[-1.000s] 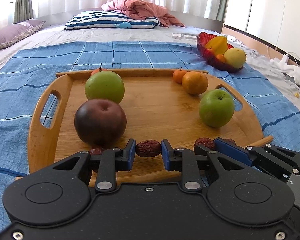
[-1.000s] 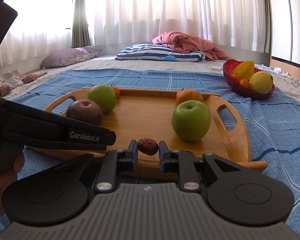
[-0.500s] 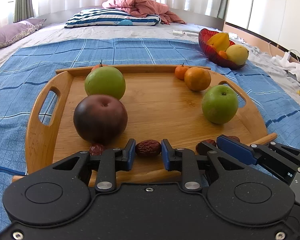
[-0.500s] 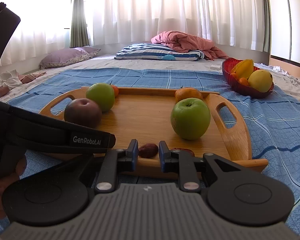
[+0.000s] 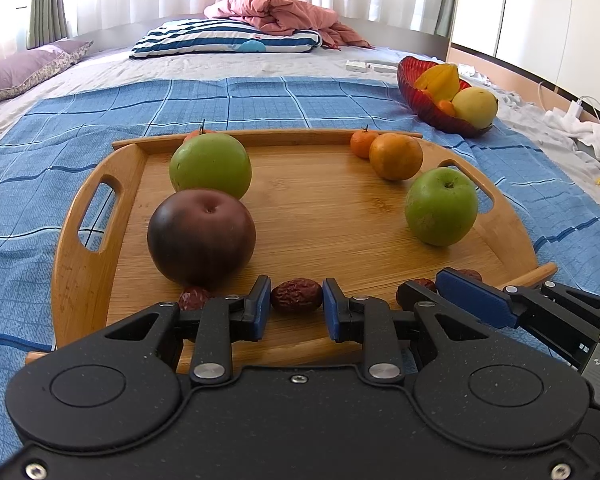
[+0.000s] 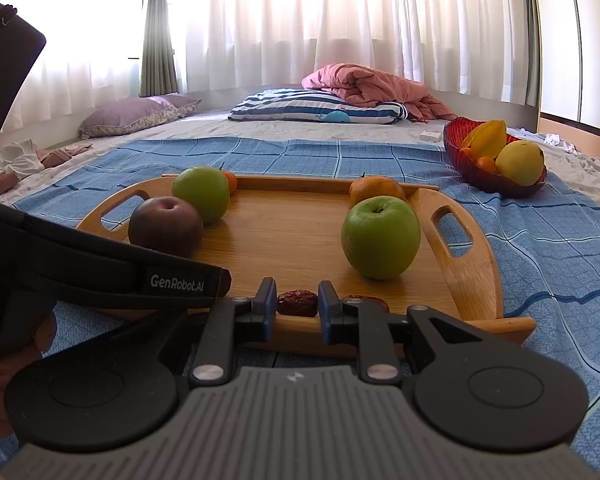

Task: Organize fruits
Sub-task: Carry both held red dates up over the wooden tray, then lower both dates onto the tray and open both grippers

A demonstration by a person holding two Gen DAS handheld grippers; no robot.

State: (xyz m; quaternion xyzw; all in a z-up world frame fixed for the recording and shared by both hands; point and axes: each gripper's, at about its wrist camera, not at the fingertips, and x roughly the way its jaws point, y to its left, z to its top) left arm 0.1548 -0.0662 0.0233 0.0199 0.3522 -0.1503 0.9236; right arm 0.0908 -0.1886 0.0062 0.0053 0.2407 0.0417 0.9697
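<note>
A wooden tray [image 5: 324,216] on the blue blanket holds a dark red apple [image 5: 201,236], two green apples [image 5: 210,168] [image 5: 441,207], an orange [image 5: 396,156], small tangerines [image 5: 362,143] and red dates along its near edge. My left gripper [image 5: 296,309] is shut on a red date [image 5: 296,301] just above the tray's front edge. My right gripper [image 6: 297,309] is shut on another red date [image 6: 297,303] at the same edge; it also shows in the left wrist view [image 5: 474,304]. More dates [image 5: 194,298] [image 6: 366,302] lie beside them.
A red glass bowl [image 5: 416,96] with a starfruit, a yellow fruit and small oranges sits far right on the blanket. Pillows and a pink quilt [image 5: 276,12] lie at the back. White cloth and a cable [image 5: 588,128] lie at the right.
Both grippers have lowered a little toward the tray's near edge with their dates still held. The fruits on the tray have not moved.
</note>
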